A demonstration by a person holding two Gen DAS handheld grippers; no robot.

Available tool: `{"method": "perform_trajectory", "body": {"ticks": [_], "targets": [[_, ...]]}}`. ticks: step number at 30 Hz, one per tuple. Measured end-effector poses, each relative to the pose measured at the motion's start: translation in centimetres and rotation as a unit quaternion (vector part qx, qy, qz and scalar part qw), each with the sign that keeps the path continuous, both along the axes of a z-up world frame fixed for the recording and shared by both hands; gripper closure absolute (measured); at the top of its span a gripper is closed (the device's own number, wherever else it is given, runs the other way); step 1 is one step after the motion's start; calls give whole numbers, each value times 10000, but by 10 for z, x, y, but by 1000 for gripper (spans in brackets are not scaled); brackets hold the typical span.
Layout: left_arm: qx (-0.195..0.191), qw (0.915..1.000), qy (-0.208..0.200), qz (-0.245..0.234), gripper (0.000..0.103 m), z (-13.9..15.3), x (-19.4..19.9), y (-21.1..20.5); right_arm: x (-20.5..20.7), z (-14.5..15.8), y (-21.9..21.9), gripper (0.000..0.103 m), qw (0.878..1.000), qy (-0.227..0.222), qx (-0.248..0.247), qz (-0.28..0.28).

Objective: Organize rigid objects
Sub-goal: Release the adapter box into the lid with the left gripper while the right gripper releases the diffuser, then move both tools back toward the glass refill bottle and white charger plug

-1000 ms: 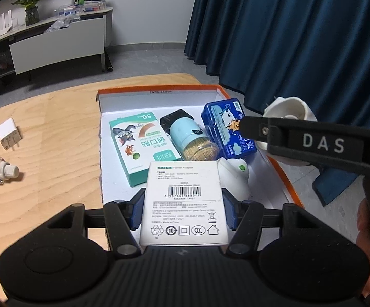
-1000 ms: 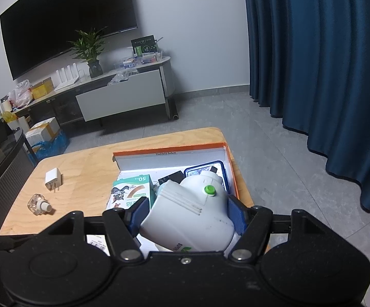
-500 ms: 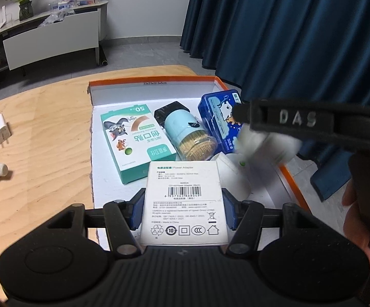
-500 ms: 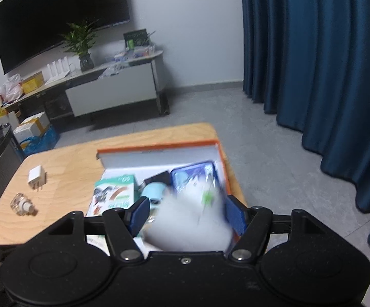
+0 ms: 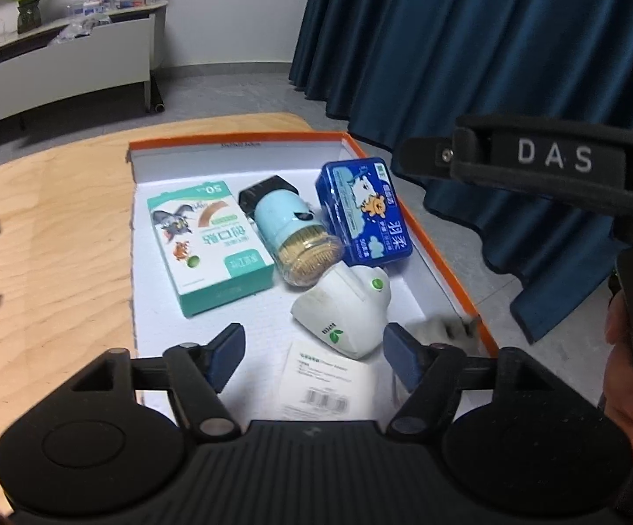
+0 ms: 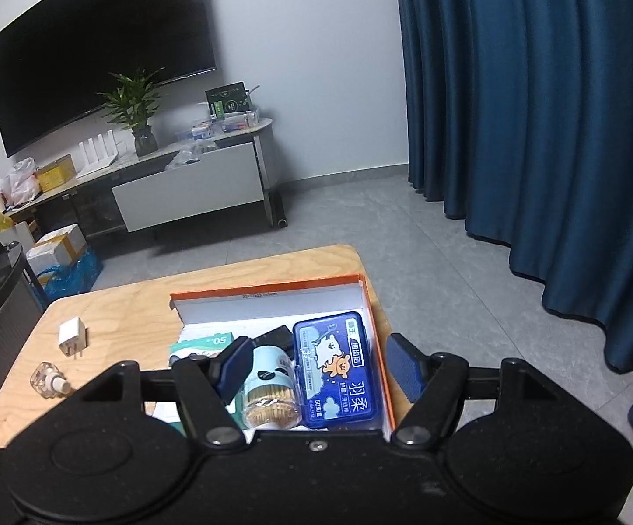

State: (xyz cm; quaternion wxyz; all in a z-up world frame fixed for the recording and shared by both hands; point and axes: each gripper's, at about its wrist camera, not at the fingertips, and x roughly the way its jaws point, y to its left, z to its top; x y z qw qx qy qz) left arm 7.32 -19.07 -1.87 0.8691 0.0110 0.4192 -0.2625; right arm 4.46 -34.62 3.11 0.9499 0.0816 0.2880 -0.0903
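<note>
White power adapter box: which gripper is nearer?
Left. The left gripper, jaws opening, sits right over the adapter box in the tray. The right gripper hangs open above the blue tin.

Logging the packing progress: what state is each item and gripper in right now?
left gripper: jaws opening, nothing pressed
right gripper: open, empty
white adapter box: flat in the orange tray
white plug-in device: lying in tray
toothpick jar: on its side
white charger: out on table
small glass bottle: lying on table
</note>
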Motion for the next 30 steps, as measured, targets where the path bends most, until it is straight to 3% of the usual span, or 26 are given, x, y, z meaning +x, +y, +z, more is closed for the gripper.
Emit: {"method": "perform_trajectory", "body": {"ticks": [4, 15, 30], "targets": [[50, 9998, -18, 200, 19, 5, 2, 8, 0, 1, 6, 22, 10000, 9, -29, 25], [347, 9950, -161, 919, 17, 17, 11, 48, 4, 2, 36, 21, 9994, 100, -82, 323], [336, 9829, -123, 1807, 17, 17, 19, 123, 27, -7, 89, 21, 9953, 320, -74, 915]]}}
